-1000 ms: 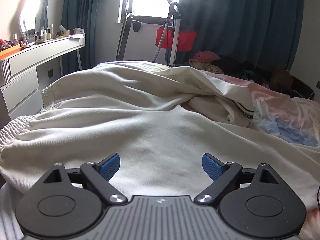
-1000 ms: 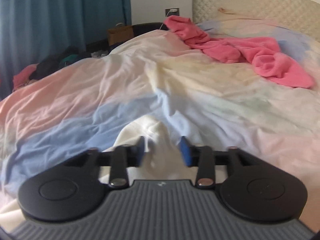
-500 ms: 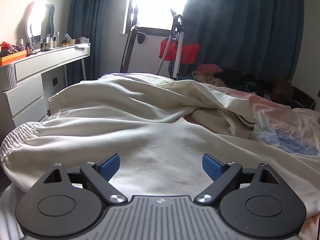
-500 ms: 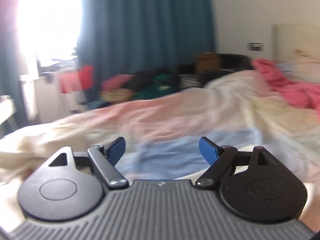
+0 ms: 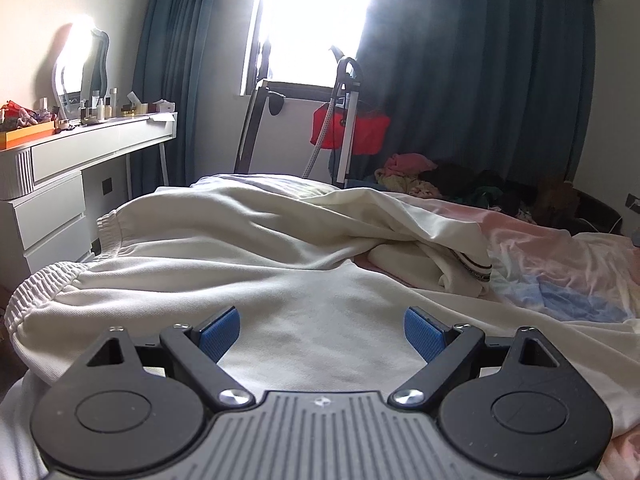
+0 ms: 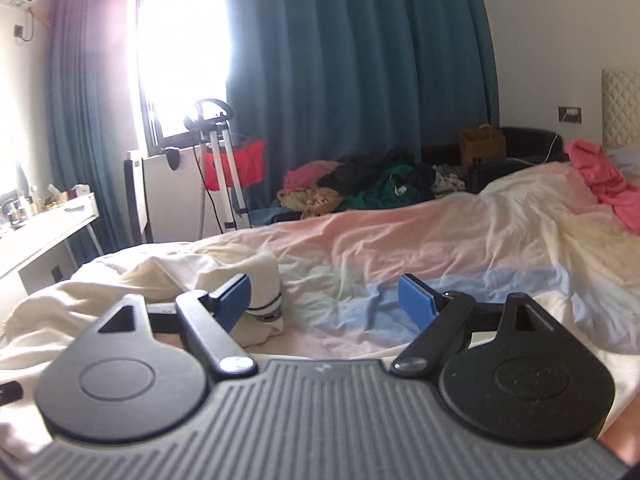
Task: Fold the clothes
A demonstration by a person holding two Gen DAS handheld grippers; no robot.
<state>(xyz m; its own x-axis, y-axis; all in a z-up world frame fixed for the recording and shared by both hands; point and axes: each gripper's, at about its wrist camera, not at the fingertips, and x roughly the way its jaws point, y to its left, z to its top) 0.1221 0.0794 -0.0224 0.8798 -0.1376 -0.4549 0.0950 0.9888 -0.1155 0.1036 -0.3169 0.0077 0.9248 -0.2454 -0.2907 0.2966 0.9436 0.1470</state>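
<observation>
A big bed [image 6: 460, 256] fills the room, with a soft cover [image 6: 400, 248] in pink, blue and pale yellow on it. Dark blue curtains [image 6: 352, 80] hang by a bright window [image 5: 316, 20]. On the near part of the bed lies a cream top [image 5: 248, 248], spread out wide and wrinkled. Its stretchy hem [image 5: 36, 292] sits at the left edge, and one sleeve is folded in on the right, ending in a cuff [image 5: 474, 268] with dark stripes. That cuff [image 6: 268, 304] also shows in the right view, lying on the cover. A pile of clothes [image 6: 360, 192] sits past the bed by the curtains, and a pink towel [image 6: 600, 176] lies near the headboard. A white tabletop [image 5: 100, 140] with little bottles and a mirror [image 5: 86, 64] stands at the left. The left hand-held gripper [image 5: 322, 330] is wide open above the cream top and holds nothing. The right hand-held gripper [image 6: 324, 300] is wide open too, just beside the cuff, over the cover, and it holds nothing.
</observation>
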